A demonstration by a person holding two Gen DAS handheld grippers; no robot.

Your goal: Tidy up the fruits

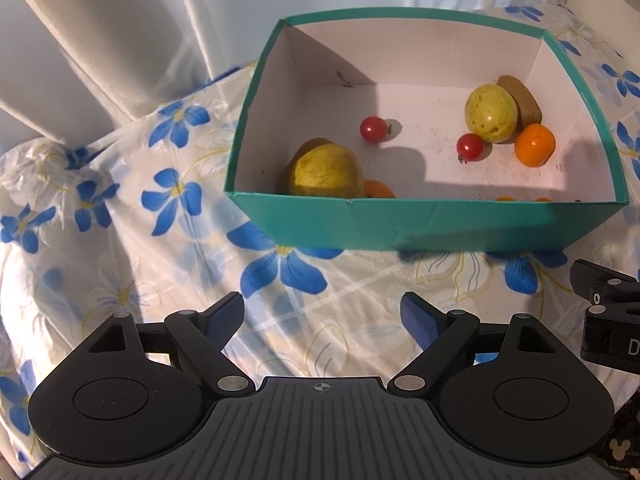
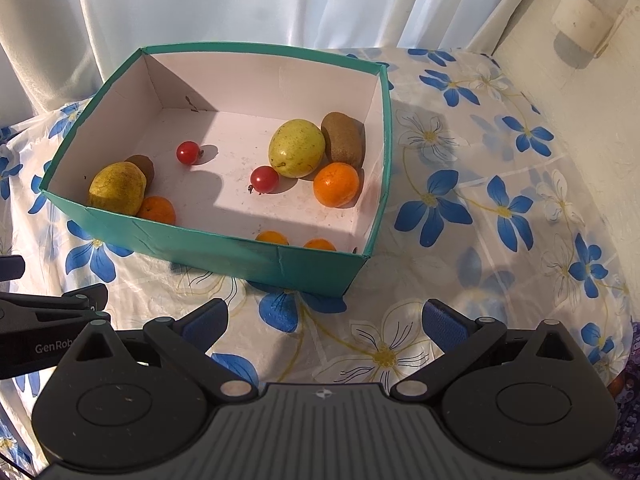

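Observation:
A teal box (image 1: pixel 400 224) (image 2: pixel 224 246) with a white inside stands on the flowered cloth. It holds two yellow-green pears (image 2: pixel 297 148) (image 2: pixel 117 188), two kiwis (image 2: pixel 344 138) (image 2: pixel 141 165), two red cherry tomatoes (image 2: pixel 189 152) (image 2: pixel 264 179) and several oranges (image 2: pixel 336 184) (image 2: pixel 158 210). The right pear (image 1: pixel 491 113), left pear (image 1: pixel 326 170) and an orange (image 1: pixel 535 145) also show in the left wrist view. My left gripper (image 1: pixel 322 320) is open and empty, short of the box's near wall. My right gripper (image 2: pixel 326 326) is open and empty, also short of the box.
White curtains (image 2: pixel 240 0) hang behind the table. A cream wall (image 2: pixel 580 60) stands at the right. The flowered cloth (image 2: pixel 500 200) lies bare to the right of the box. The other gripper's body shows at each view's edge (image 1: pixel 608 320) (image 2: pixel 40 328).

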